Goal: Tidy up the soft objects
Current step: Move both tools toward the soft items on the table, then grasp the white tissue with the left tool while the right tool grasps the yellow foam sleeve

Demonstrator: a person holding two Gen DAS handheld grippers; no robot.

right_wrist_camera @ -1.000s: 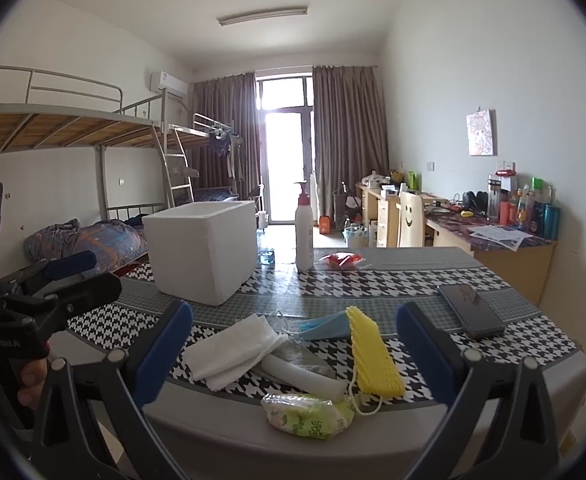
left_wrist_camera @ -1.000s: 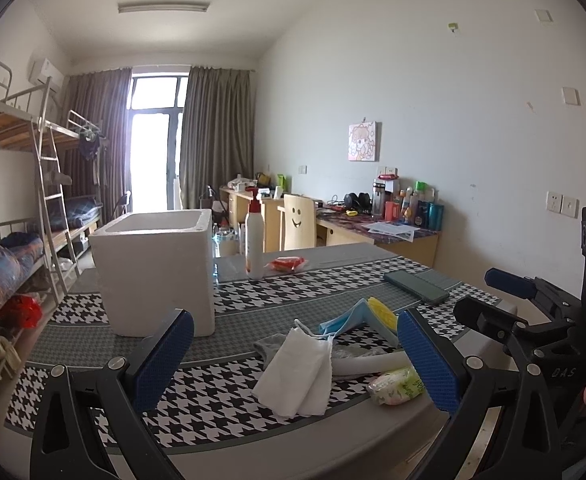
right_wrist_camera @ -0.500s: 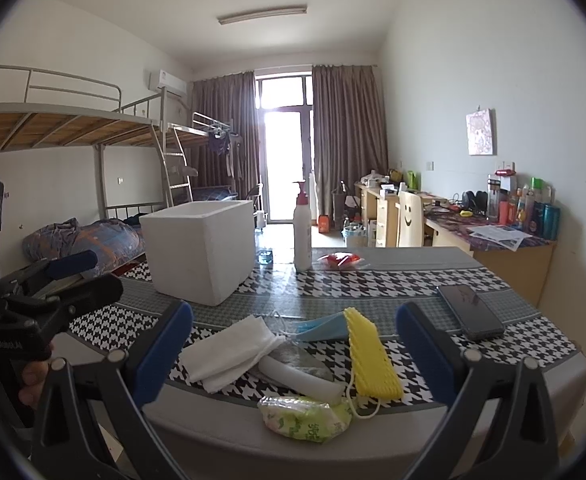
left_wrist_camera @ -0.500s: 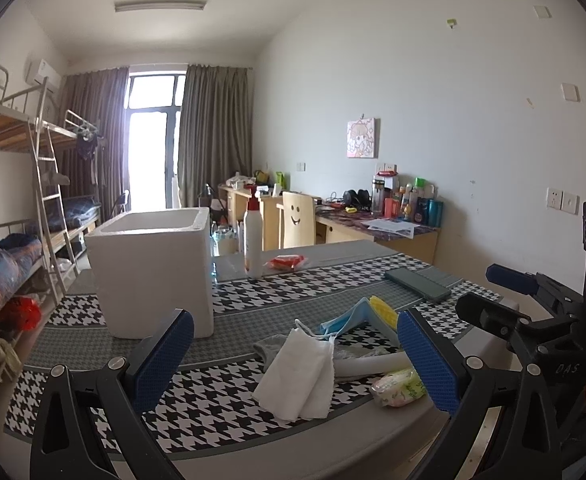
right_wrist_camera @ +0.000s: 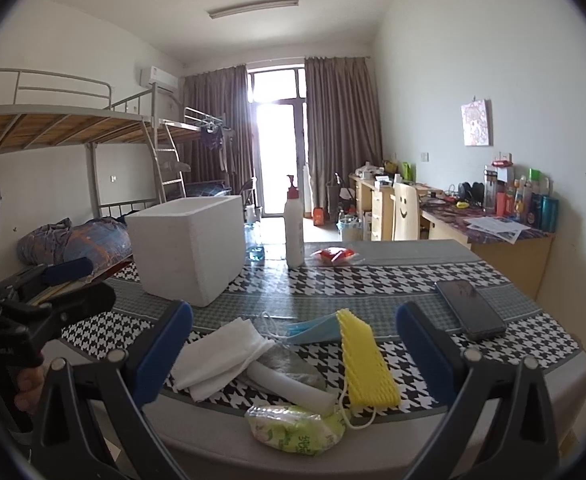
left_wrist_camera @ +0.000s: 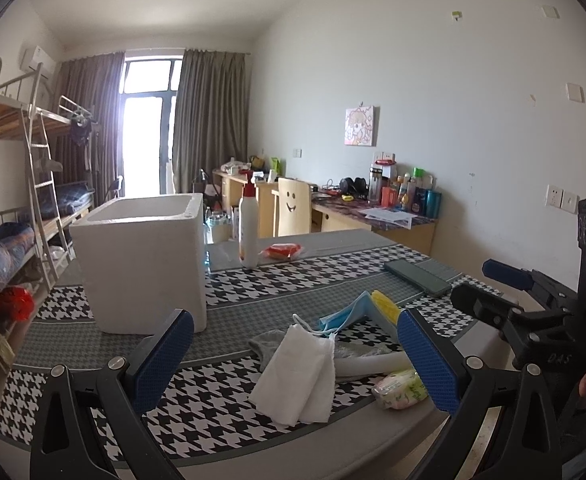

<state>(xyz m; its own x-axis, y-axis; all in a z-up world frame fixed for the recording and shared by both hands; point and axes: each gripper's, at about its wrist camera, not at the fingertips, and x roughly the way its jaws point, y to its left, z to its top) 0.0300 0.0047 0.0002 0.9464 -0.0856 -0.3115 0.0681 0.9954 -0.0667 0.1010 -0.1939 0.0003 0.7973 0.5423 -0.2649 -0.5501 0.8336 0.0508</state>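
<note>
A heap of soft things lies near the table's front edge: a folded white cloth [left_wrist_camera: 297,376] [right_wrist_camera: 221,356], a blue face mask [left_wrist_camera: 347,316] [right_wrist_camera: 313,330], a yellow foam net [right_wrist_camera: 367,364] [left_wrist_camera: 385,304], a white foam tube [right_wrist_camera: 289,386], a grey cloth [left_wrist_camera: 269,342] and a green tissue pack [right_wrist_camera: 293,424] [left_wrist_camera: 399,390]. A white foam box [left_wrist_camera: 145,264] [right_wrist_camera: 187,244] stands open-topped at the left. My left gripper [left_wrist_camera: 293,360] hangs open in front of the heap, holding nothing. My right gripper [right_wrist_camera: 293,354] is open too, just short of the table edge.
A pump bottle [left_wrist_camera: 249,228] and a red packet [left_wrist_camera: 281,250] sit at the table's far side. A dark phone [right_wrist_camera: 471,314] lies at the right on the houndstooth cloth [left_wrist_camera: 213,396]. Bunk beds [right_wrist_camera: 53,128] stand left, desks [left_wrist_camera: 373,220] along the right wall.
Both grippers have drifted slightly; the view in each shifts a little, with the box and heap sliding marginally left. Nothing on the table has moved, and both stay open.
</note>
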